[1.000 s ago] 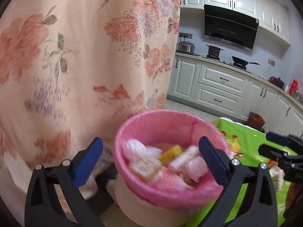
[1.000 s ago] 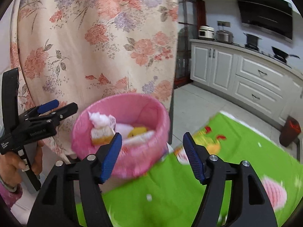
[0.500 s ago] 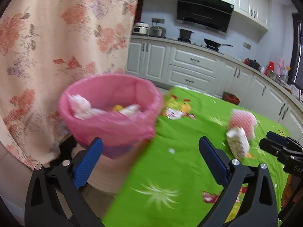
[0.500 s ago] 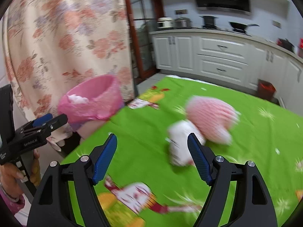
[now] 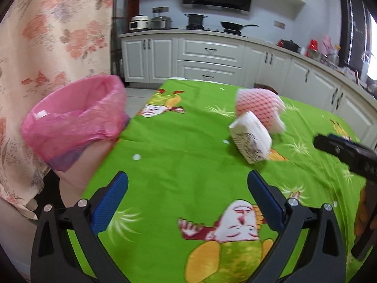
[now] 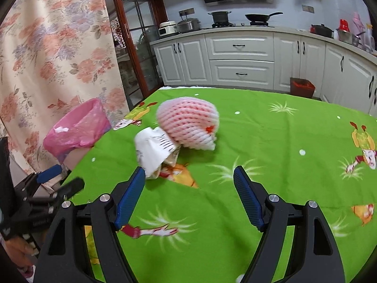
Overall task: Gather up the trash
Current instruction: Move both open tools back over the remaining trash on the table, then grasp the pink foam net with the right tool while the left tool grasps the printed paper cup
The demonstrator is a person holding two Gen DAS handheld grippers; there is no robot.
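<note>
Both hand-held grippers are gaping wide, holding nothing: the right hand-held gripper is hovering just short of the crumpled white paper, which is touching the pink foam fruit net on the green bench. The left hand-held gripper is hanging farther back, with the pink-lined trash bin sitting at the bench's left edge.

Bin contents out of sight

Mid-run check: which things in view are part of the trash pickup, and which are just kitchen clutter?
For the job:
pink foam fruit net
crumpled white paper
pink-lined trash bin
left gripper and right gripper, both open

Just lying about:
frying pan
rice cooker
small red bin on the floor
floral curtain
</note>
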